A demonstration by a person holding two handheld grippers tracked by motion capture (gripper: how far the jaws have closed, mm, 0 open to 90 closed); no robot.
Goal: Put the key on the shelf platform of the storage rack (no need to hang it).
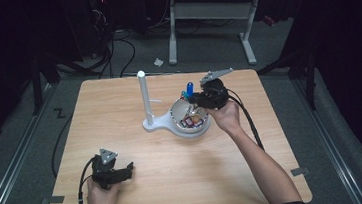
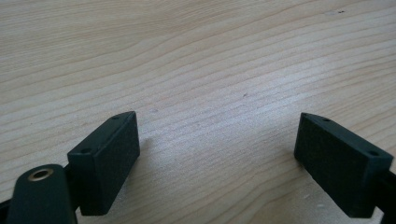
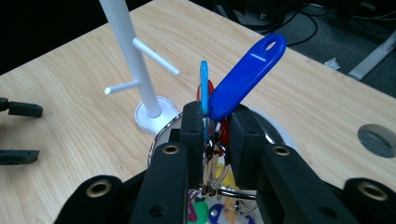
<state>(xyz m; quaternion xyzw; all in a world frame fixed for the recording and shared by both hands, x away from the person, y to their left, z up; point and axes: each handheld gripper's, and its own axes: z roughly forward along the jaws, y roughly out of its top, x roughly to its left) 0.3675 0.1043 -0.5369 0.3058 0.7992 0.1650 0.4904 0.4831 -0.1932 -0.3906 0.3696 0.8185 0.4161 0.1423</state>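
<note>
Hanging key tags on the stand
Right gripper (image 3: 215,128) jaws pinch the key tags (image 3: 243,77); thread a hole over a stand (image 3: 140,70) peg. Left gripper (image 2: 219,163) jaws stand spread.

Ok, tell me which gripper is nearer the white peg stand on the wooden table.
Right. The right gripper hangs over the metal bowl beside the white peg stand, clamping key tags. The left gripper sits open at the table's near left.

Can't make out any readable text, labels, brand names or numbers anywhere here, not even on the key tags (image 3: 243,77).
</note>
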